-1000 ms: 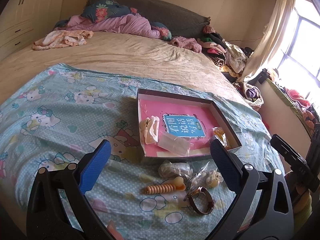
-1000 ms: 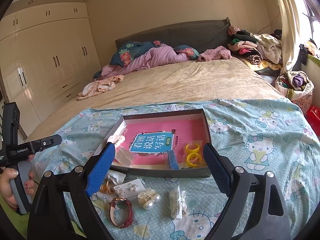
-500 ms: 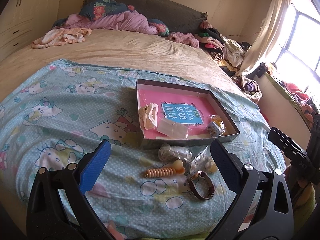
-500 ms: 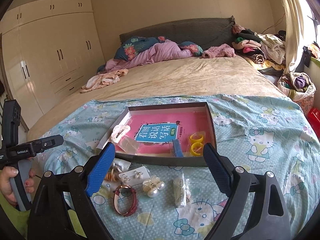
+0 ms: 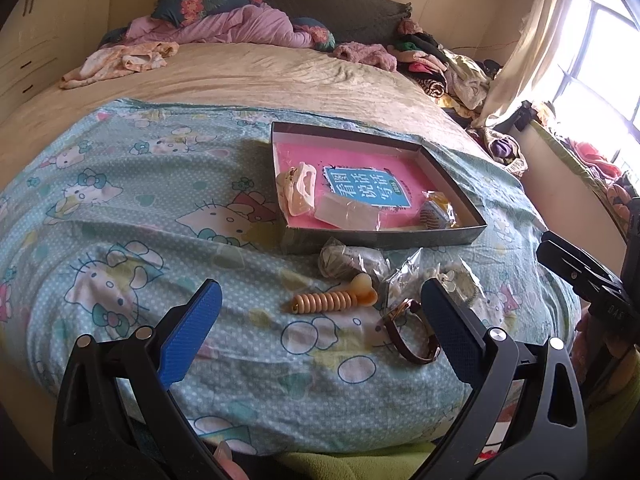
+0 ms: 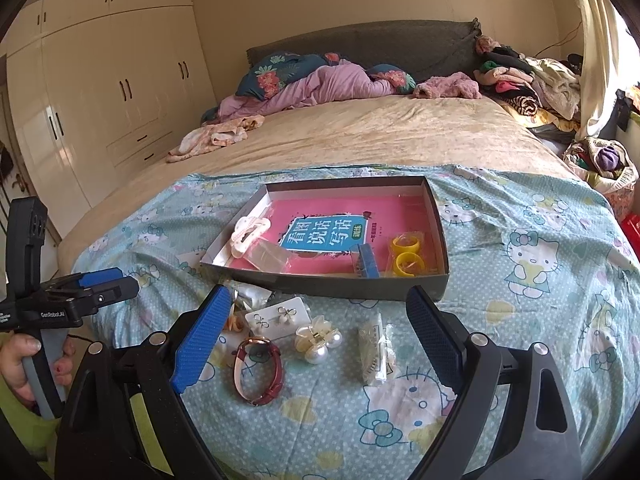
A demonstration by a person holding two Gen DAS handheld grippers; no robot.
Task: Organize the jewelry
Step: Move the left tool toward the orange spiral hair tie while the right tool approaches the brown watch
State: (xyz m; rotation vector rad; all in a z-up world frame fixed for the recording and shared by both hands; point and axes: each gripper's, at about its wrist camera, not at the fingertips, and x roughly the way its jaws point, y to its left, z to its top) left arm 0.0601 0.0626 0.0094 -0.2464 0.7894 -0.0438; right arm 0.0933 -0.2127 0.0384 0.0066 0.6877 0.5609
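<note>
A shallow dark box (image 6: pixel 332 286) with a pink book inside lies on the Hello Kitty blanket; it also shows in the left wrist view (image 5: pixel 384 240). It holds a cream hair clip (image 6: pixel 248 234), a clear bag (image 6: pixel 270 256), a blue item (image 6: pixel 368 262) and yellow rings (image 6: pixel 406 254). In front of it lie a red-strap watch (image 6: pixel 260 372), an earring card (image 6: pixel 278 316), a pearl clip (image 6: pixel 318 338) and a bagged item (image 6: pixel 376 354). An orange ribbed clip (image 5: pixel 332 300) lies there too. My left gripper (image 5: pixel 320 326) and right gripper (image 6: pixel 316 334) are open, empty, above these.
The blanket (image 6: pixel 520 280) covers the foot of a beige bed (image 6: pixel 360 132). Pillows and purple bedding (image 6: pixel 320 84) lie at the headboard, clothes piles (image 6: pixel 528 84) at the right, wardrobes (image 6: pixel 100 92) at the left.
Both grippers have drawn back from the box toward the foot of the bed and stayed open. The items have not moved.
</note>
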